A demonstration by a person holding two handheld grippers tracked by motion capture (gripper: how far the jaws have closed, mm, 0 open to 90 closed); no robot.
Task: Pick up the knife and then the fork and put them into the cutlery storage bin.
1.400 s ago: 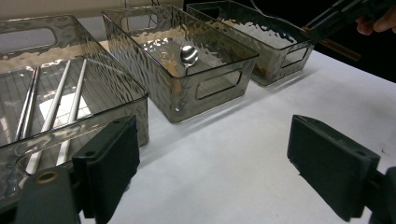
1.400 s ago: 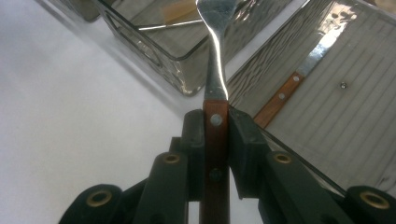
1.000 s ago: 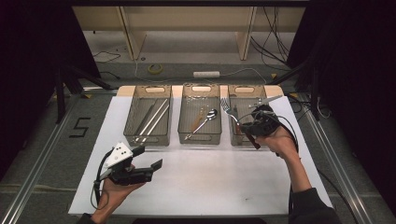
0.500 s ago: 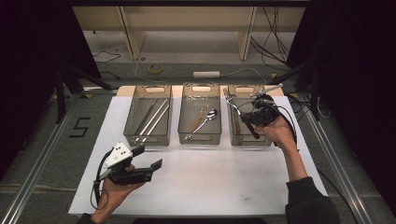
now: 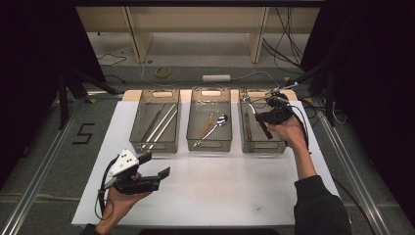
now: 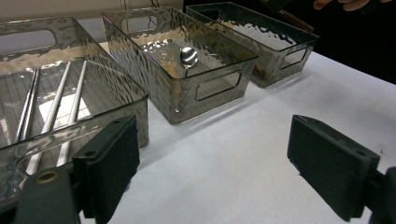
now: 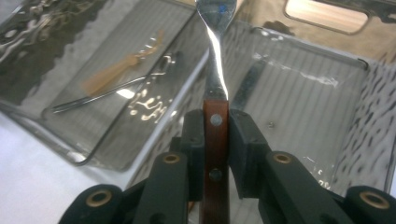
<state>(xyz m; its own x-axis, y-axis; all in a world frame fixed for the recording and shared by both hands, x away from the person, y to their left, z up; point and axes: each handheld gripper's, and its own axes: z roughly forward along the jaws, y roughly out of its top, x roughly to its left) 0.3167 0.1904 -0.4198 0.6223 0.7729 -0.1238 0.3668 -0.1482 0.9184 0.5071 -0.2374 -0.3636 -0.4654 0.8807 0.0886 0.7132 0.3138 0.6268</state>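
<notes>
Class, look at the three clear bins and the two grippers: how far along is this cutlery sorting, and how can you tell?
Done: metal rods lie in the left bin, and a spoon lies in the middle bin. In hand: the right gripper is clamped on a wooden-handled fork, held over the right bin. Left: setting the fork down there, probably. The left gripper waits open over the white mat, holding nothing.

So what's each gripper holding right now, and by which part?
The right gripper is shut on a metal fork with a brown wooden handle, clamped on the handle near the metal neck. The left gripper is open, holding nothing.
</notes>
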